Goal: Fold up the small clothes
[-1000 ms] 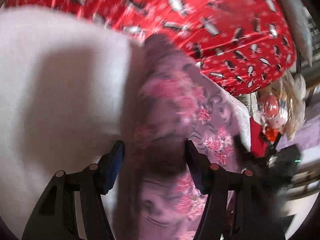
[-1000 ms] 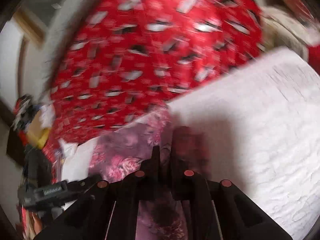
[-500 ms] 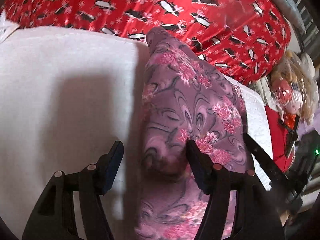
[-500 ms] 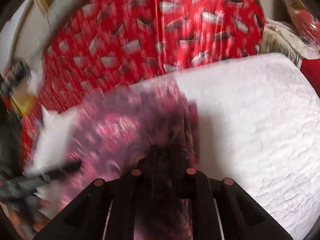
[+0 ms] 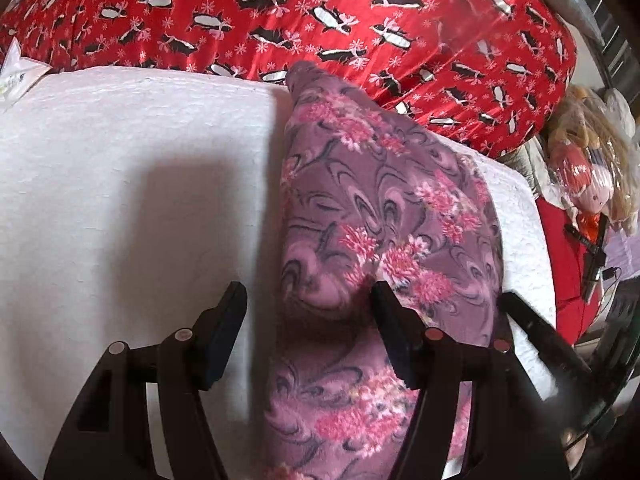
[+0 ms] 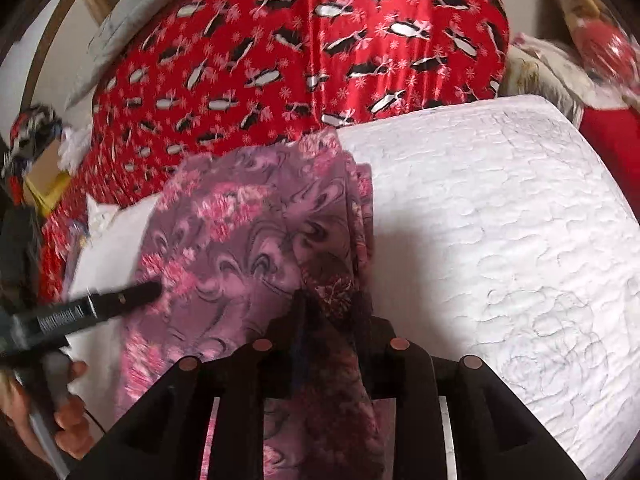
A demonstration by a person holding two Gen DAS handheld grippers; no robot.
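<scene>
A purple fleece garment with pink flowers (image 5: 384,216) lies lengthwise on a white quilted surface (image 5: 120,184). My left gripper (image 5: 310,320) is open, its jaws astride the garment's left folded edge, with cloth between them. My right gripper (image 6: 328,320) is shut on the garment's (image 6: 240,240) near right edge, with bunched cloth pinched between the fingers. The right gripper's fingers also show in the left wrist view (image 5: 536,332), at the garment's right side. The left gripper shows in the right wrist view (image 6: 100,306), over the garment's left part.
A red cover with a black and white pattern (image 5: 320,12) rises behind the white surface. Dolls and toys (image 5: 588,176) sit at the right. A cardboard box (image 6: 44,176) and clutter lie at the left in the right wrist view. A hand (image 6: 60,404) holds the left gripper.
The garment came down from hanging and now lies spread flatter on the white surface. My right gripper moved with its edge. My left gripper stayed open.
</scene>
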